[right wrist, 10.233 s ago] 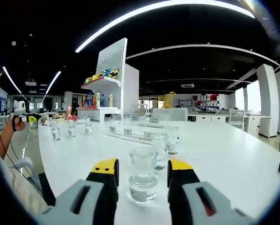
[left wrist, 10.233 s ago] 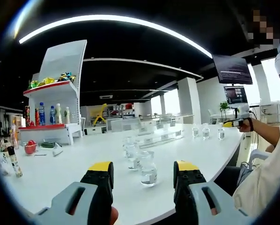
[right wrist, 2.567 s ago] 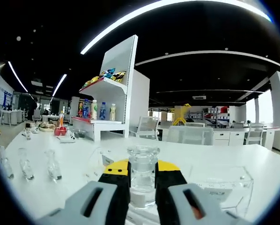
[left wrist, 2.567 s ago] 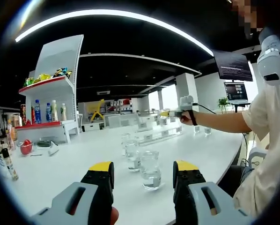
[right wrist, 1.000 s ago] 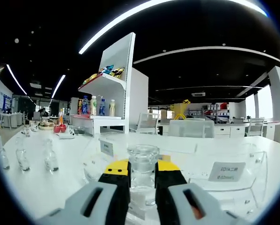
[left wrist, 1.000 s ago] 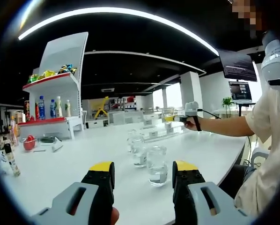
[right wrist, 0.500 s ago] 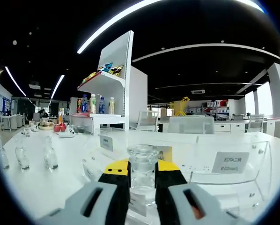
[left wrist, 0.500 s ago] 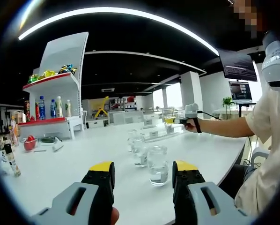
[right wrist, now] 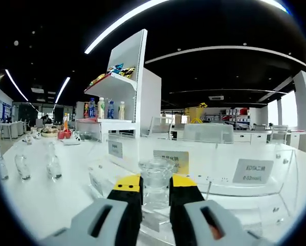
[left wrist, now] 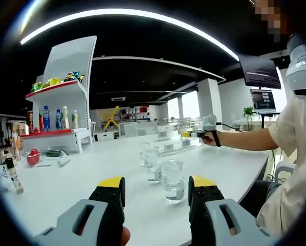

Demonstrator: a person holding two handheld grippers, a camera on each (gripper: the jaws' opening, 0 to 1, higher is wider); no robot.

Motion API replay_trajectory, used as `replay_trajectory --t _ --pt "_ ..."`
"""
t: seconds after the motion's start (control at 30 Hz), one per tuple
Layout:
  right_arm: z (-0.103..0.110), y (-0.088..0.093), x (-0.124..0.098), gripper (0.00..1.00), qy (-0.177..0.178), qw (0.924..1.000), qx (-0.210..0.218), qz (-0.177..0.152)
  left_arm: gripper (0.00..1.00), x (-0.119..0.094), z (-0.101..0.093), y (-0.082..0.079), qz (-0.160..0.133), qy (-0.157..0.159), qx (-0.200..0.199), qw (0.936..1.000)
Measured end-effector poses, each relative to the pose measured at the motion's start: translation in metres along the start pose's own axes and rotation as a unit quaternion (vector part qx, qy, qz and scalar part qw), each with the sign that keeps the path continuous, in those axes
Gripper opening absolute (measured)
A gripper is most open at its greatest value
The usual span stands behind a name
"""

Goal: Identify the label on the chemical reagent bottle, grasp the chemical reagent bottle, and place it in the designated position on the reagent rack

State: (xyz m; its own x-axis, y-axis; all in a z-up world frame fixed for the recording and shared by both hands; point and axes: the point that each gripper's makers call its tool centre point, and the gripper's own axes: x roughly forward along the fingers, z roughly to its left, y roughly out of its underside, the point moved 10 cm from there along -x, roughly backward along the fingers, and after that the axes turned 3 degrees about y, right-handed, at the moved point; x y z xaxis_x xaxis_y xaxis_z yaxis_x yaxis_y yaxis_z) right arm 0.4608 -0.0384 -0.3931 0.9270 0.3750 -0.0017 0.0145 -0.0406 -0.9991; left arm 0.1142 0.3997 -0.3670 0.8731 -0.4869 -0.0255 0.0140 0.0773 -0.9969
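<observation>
In the right gripper view, the right gripper (right wrist: 155, 190) has its yellow-tipped jaws clamped on a clear glass reagent bottle (right wrist: 155, 180), which stands upright between them with its stopper above the jaw tips. The bottle is held just in front of the clear acrylic reagent rack (right wrist: 245, 197), low against its front wall; whether it touches the rack I cannot tell. Paper labels are fixed on the rack: a yellowish label (right wrist: 171, 161) right behind the bottle, a white label (right wrist: 252, 171) towards the rack's right end, and a smaller one (right wrist: 115, 148) at the left. Off towards the bench's left edge stand three small glass bottles (right wrist: 23, 166) in a row. Farther back stands a white display shelf (right wrist: 119, 107) with drink bottles and snack packets.

In the left gripper view, the left gripper (left wrist: 156, 197) is spread wide with nothing between its jaws, held low over the near edge of the white bench (left wrist: 66, 187). Just beyond the jaw tips stands a stoppered glass bottle (left wrist: 173, 181), with two more bottles (left wrist: 149, 163) behind it. Farther along the bench, a person's hand (left wrist: 210, 137) holds the other gripper out over the rack.
</observation>
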Motion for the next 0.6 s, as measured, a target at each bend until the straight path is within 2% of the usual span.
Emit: replay_trajectory --t 0.6 --pt "0.011 0.008 -0.012 0.2 0.007 0.9999 0.015 0.003 0.49 -0.001 0.0 0.0 0.001 -0.001 0.003 1.0"
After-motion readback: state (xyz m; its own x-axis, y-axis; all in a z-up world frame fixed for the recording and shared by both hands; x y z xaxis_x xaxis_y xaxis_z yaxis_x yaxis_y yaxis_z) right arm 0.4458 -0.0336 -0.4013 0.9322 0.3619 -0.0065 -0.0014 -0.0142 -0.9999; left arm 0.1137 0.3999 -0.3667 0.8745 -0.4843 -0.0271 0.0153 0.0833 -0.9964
